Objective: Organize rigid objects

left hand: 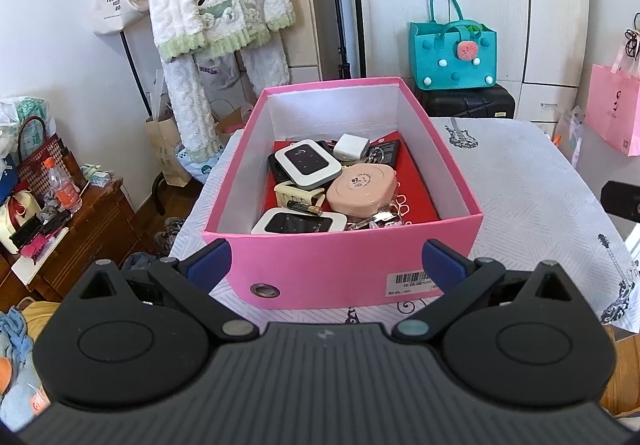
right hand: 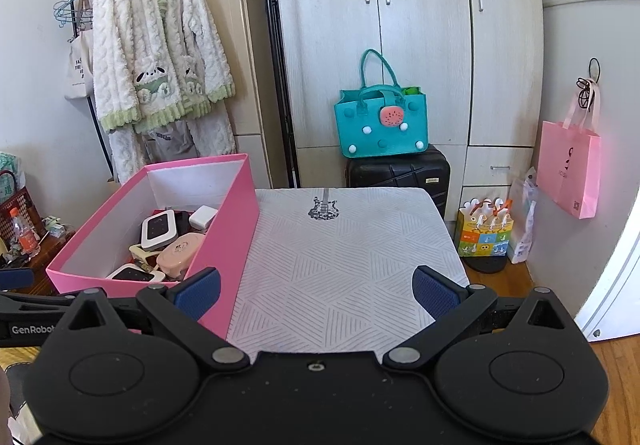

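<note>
Both claws are hanging wide open and holding nothing. Just ahead of the left gripper (left hand: 327, 263) a pink box (left hand: 316, 265) of gadgets is sitting on the patterned tablecloth (right hand: 344, 257); the right gripper (right hand: 317, 287) is facing bare cloth, box to its left. Beyond, a teal bag (right hand: 380, 125) is resting on a black suitcase (right hand: 400, 173) against the wardrobe (right hand: 400, 25).

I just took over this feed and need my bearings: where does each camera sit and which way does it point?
Left wrist: on the left gripper, looking forward and down into the pink box of small gadgets; its open jaws flank the box's near wall.
Right wrist: on the right gripper, aimed over the bare tablecloth toward the wardrobe; jaws open, part of the left gripper showing at the left edge.
Shared: the pink box, tablecloth, teal bag and hanging robe.
</note>
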A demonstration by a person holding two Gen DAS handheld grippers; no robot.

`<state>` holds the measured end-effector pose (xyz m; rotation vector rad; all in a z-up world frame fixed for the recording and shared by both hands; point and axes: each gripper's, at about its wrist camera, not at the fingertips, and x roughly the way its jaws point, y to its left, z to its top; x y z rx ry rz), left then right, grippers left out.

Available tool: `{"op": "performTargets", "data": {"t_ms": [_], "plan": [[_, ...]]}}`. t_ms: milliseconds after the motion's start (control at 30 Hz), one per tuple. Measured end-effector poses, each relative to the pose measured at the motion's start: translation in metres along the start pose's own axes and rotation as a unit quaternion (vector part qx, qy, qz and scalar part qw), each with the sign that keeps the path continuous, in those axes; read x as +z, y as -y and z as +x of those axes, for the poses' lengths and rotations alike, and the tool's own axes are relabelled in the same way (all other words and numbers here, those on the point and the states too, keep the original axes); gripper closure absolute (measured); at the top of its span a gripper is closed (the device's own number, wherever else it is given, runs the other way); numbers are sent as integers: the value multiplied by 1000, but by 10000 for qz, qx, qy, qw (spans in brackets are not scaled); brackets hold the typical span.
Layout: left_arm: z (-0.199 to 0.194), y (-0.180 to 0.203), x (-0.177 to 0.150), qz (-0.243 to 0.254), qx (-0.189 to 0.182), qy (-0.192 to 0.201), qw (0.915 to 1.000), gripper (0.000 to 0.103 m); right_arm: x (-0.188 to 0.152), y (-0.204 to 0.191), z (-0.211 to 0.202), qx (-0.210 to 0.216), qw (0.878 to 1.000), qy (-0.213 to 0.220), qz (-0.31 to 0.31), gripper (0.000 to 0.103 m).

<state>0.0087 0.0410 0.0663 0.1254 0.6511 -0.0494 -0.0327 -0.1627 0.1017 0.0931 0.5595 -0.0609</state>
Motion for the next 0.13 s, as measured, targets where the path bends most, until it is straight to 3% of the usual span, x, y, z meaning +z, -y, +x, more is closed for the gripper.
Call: {"op": "performTargets", "data": {"t_ms": [133], "plan": [[0,-1,0,-14,8,3,10000,0,0,0,1,7,10000,-3,-15,0]]}}
